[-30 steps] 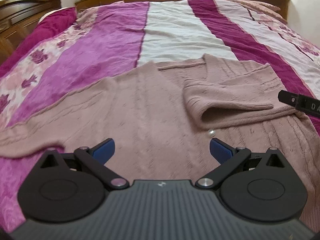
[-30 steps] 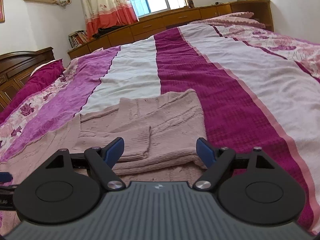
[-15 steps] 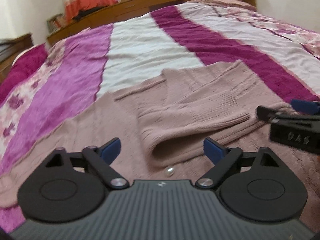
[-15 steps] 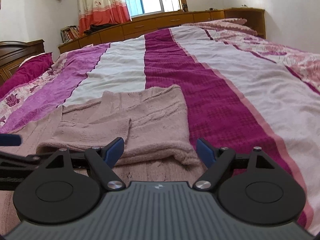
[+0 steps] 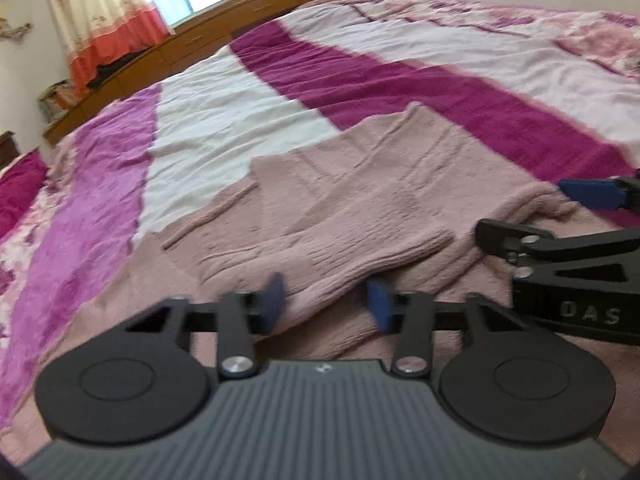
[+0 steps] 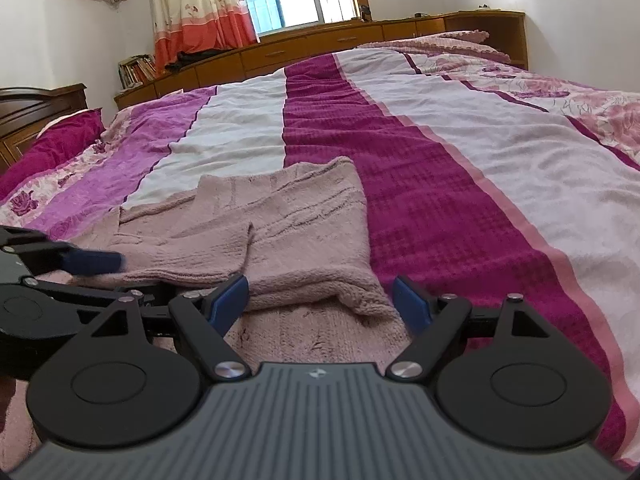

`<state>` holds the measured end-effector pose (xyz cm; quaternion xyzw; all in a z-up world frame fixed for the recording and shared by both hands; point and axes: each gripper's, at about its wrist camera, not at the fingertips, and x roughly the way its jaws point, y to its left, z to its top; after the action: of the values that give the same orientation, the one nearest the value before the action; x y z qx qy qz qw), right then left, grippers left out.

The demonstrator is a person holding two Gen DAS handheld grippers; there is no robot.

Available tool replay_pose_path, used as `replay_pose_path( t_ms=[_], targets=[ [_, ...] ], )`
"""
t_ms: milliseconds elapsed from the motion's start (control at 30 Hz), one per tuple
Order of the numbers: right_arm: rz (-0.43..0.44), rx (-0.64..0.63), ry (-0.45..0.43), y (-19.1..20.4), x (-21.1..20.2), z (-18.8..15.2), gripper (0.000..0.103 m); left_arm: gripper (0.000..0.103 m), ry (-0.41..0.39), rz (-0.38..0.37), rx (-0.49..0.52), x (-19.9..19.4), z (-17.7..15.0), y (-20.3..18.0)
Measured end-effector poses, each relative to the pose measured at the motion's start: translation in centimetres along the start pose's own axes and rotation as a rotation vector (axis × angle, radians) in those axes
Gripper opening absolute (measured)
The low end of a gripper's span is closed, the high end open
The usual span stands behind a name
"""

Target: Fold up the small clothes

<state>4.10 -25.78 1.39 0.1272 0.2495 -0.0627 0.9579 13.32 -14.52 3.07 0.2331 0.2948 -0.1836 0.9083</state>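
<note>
A dusty-pink knit sweater [image 5: 360,184] lies flat on the bed, its right sleeve folded across the body. My left gripper [image 5: 325,302] is low over the near edge of that folded sleeve [image 5: 320,256]. Its jaws are closing with the knit edge between the blue pads, and the fabric there lies flat, not pinched. My right gripper [image 6: 320,300] stands open over the sweater's [image 6: 280,216] folded right edge, with fabric lying between its pads untouched. It also shows at the right of the left wrist view, as the right gripper [image 5: 532,216]. One blue pad [image 6: 94,261] of the left gripper shows at the left.
The bedspread [image 6: 400,152] has magenta, white and floral stripes and stretches far beyond the sweater. A wooden headboard cabinet [image 6: 320,40] runs along the far side under a window with curtains [image 6: 192,8]. A dark wooden cupboard [image 6: 36,108] stands at the left.
The left gripper swung right and down to the folded sleeve's near edge, rolled, and its jaws narrowed from wide open. The right gripper sank slightly toward the sweater and stayed open.
</note>
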Motion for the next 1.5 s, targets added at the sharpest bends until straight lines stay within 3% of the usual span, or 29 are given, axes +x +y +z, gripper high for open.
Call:
replay_pose_path(
  t_ms=[33, 133, 300, 467, 700, 867, 1067, 1133, 1367, 1500],
  targets=[
    [0.003, -0.001, -0.003, 0.0, 0.0, 0.0, 0.085, 0.019, -0.003, -0.022, -0.012, -0.1, 0.0, 0.1],
    [0.005, -0.012, -0.011, 0.0, 0.0, -0.1, 0.084, 0.012, -0.032, -0.035, -0.07, -0.6, 0.1, 0.6],
    [0.001, -0.029, -0.017, 0.2, 0.0, -0.2, 0.084, 0.011, -0.088, -0.005, -0.227, -2.1, 0.5, 3.2],
    [0.0, -0.03, -0.017, 0.2, 0.0, -0.2, 0.084, 0.01, -0.12, 0.103, -0.387, -3.9, -0.2, 7.0],
    [-0.003, -0.038, -0.019, 0.3, 0.1, -0.3, 0.084, 0.011, -0.058, 0.238, -0.539, -4.7, -3.3, 11.4],
    [-0.004, -0.039, -0.019, 0.3, 0.1, -0.3, 0.084, 0.012, -0.007, 0.297, -0.609, -4.8, -6.2, 12.5],
    [-0.005, -0.042, -0.017, 0.3, 0.2, -0.4, 0.084, 0.014, 0.063, 0.332, -0.595, -4.9, -8.8, 12.3],
    [-0.006, -0.043, -0.018, 0.3, 0.3, -0.4, 0.084, 0.021, 0.079, 0.332, -0.605, -5.1, -9.6, 12.5],
    [-0.004, -0.034, -0.012, 0.2, -0.2, 0.2, 0.084, 0.04, 0.018, 0.352, -0.66, -6.9, -10.4, 15.0],
    [0.012, -0.026, -0.052, -0.1, -1.1, 2.2, 0.084, 0.041, 0.008, 0.343, -0.648, -5.9, -9.7, 17.2]
  ],
)
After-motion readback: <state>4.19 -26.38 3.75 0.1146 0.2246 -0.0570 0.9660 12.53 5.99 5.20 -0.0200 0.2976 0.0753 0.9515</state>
